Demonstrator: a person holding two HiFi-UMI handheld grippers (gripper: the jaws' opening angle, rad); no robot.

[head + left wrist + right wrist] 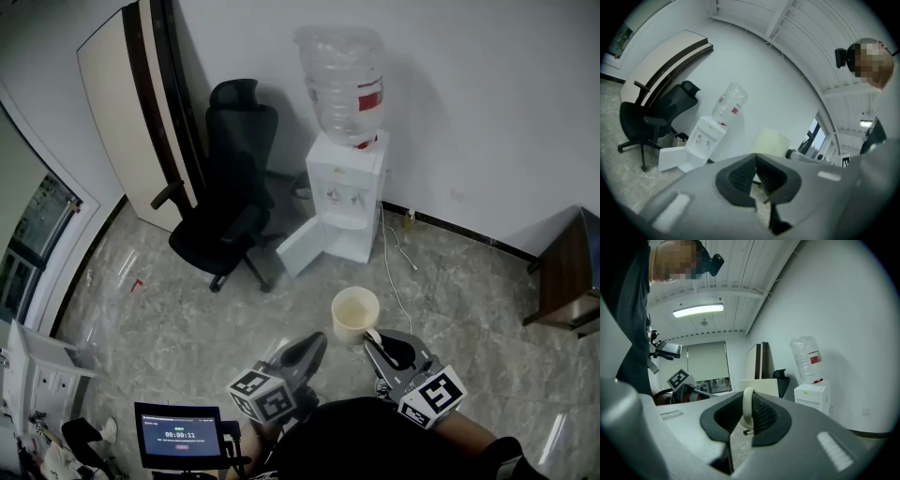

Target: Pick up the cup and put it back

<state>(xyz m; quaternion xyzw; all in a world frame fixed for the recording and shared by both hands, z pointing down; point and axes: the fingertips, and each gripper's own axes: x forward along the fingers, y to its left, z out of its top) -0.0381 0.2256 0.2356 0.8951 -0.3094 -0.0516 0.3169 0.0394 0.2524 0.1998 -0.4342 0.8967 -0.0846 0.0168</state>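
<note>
Mug [355,314], probably stiff, light and breakable, hangs by its handle [748,405] pinched in the right gripper [376,340]; the left gripper [317,341] is closed and empty.

The left hand-held gripper [317,342] and right hand-held gripper [377,341] are grey, with black ribbed pads [764,417] and black-and-white marker cubes [262,396].

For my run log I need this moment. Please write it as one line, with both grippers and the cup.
right gripper: shut on cup by its handle | left gripper: shut, empty | cup: upright, in the air | water dispenser: ahead
</note>
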